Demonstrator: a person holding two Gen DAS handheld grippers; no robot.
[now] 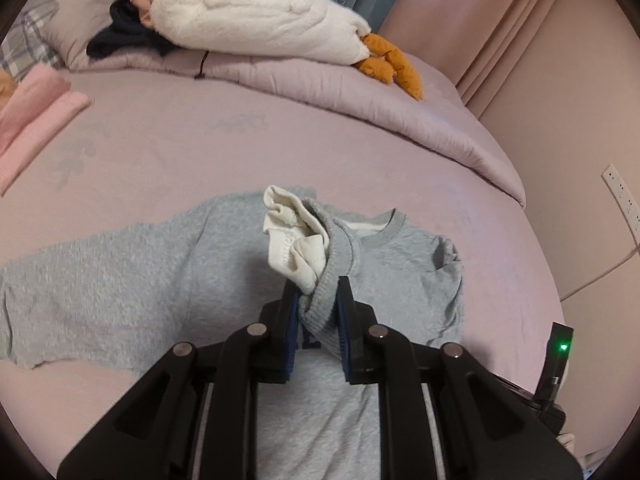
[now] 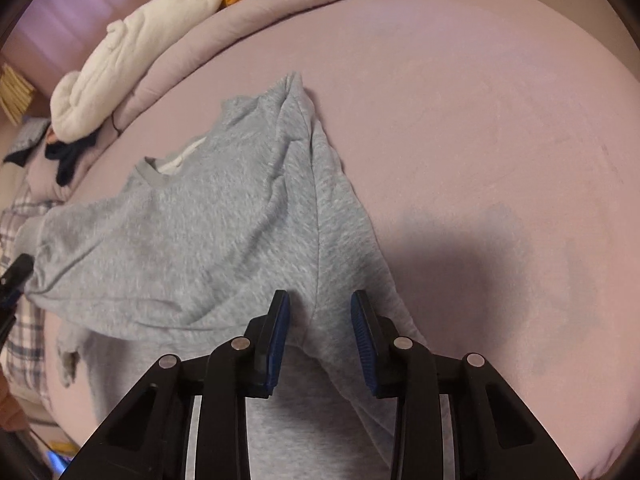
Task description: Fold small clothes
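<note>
A small grey sweatshirt (image 1: pixel 120 280) lies spread on the pink bed sheet (image 1: pixel 200 140), neck away from me, one sleeve stretched left. My left gripper (image 1: pixel 318 292) is shut on the ribbed cuff of the other sleeve (image 1: pixel 332 264), whose white lining (image 1: pixel 296 240) shows, and holds it raised over the chest. In the right wrist view the sweatshirt (image 2: pixel 192 232) is lifted and creased. My right gripper (image 2: pixel 319 304) stands open, its jaws either side of a raised side seam fold (image 2: pixel 320 272). The left gripper's tip (image 2: pixel 16 276) shows at the left edge.
A folded pink garment (image 1: pixel 36 120) lies at the far left. A rolled quilt (image 1: pixel 360 92) runs across the back with a white goose plush (image 1: pixel 256 12) and a dark garment (image 1: pixel 120 36) on it. A wall socket strip (image 1: pixel 622 196) is at right.
</note>
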